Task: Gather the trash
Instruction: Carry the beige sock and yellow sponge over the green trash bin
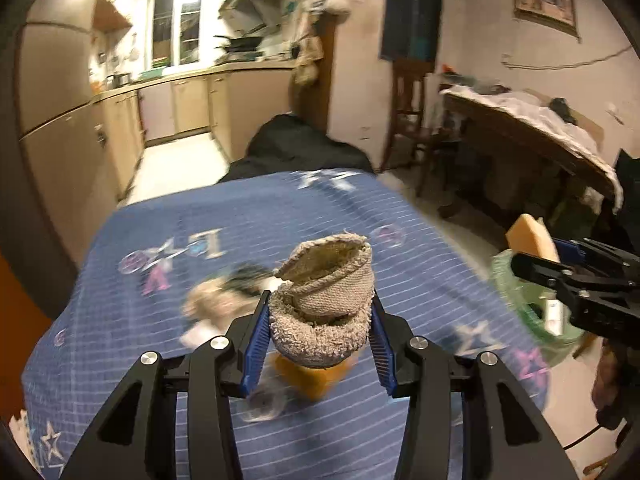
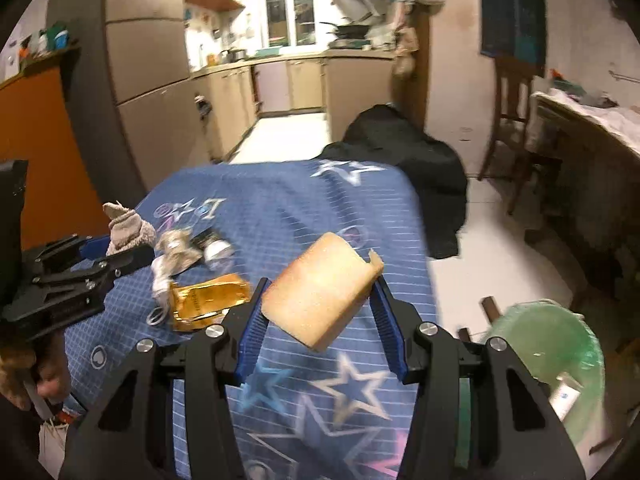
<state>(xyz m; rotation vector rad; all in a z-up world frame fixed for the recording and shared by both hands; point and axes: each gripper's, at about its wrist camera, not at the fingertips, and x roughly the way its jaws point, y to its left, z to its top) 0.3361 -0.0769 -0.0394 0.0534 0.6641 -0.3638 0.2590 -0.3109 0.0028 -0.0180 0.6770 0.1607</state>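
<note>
While pinched in right gripper [image 2: 318, 306], sponge [image 2: 324, 294] long axis tilted up-right.

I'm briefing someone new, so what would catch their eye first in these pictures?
Each gripper is holding something above the blue star-print cloth: the left gripper clamps a grey sock, the right gripper a yellow sponge. A green-lined bin waits on the floor to the right.
</note>
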